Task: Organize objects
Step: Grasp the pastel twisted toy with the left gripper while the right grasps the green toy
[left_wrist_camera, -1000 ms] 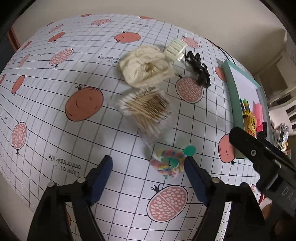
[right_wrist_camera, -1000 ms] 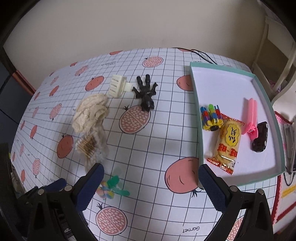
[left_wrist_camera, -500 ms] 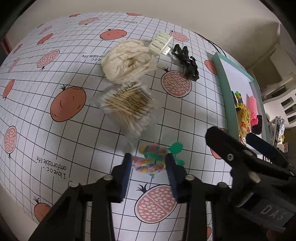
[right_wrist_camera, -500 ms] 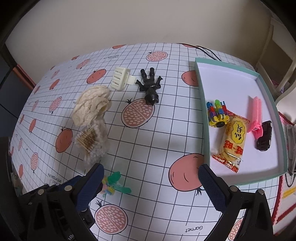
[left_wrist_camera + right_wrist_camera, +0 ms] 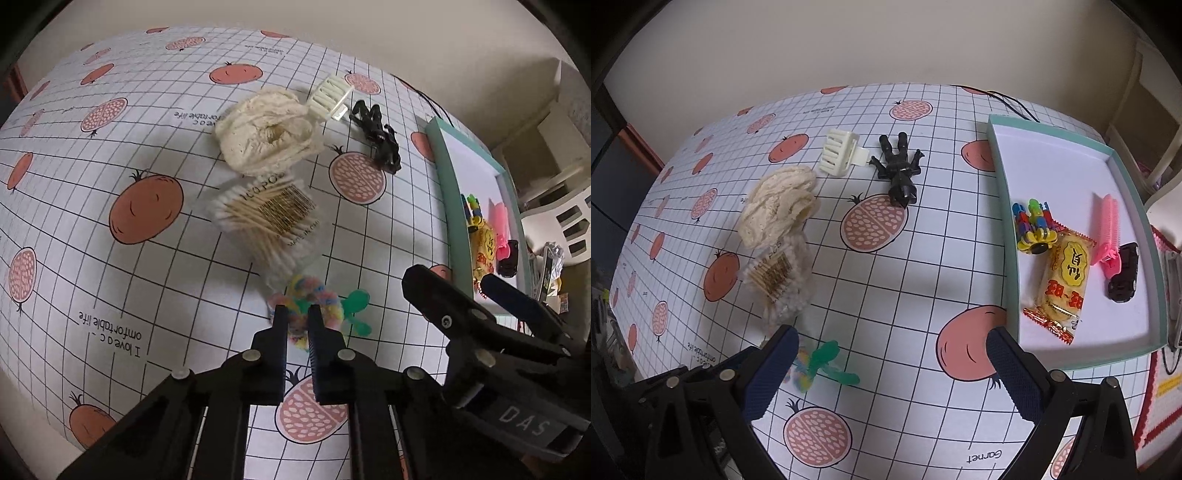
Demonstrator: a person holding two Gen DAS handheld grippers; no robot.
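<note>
Right now the fluffy rainbow toy [image 5: 314,301] with green plastic bits lies on the counter [image 5: 110,288], close to the near edge, and the left tongs [image 5: 295,317] are pinched tight on it, with only a thin gap between the two black tips. Just behind the toy is a clear pack of cotton buds [image 5: 267,218], and behind that a cream cloth ball [image 5: 267,134]. Next to the cloth is a cream hair clip [image 5: 330,96], and beside the clip lies a black toy figure [image 5: 380,136]. Off to the right side sits a green tray [image 5: 1004,229] with a white floor. Inside it are a colourful block toy [image 5: 1032,229], a yellow snack pack [image 5: 1062,280], a pink clip [image 5: 1106,229] and a small black car [image 5: 1124,273]. The right tongs [image 5: 892,356] are spread wide with nothing in them, above the counter between the rainbow toy and the tray
</note>
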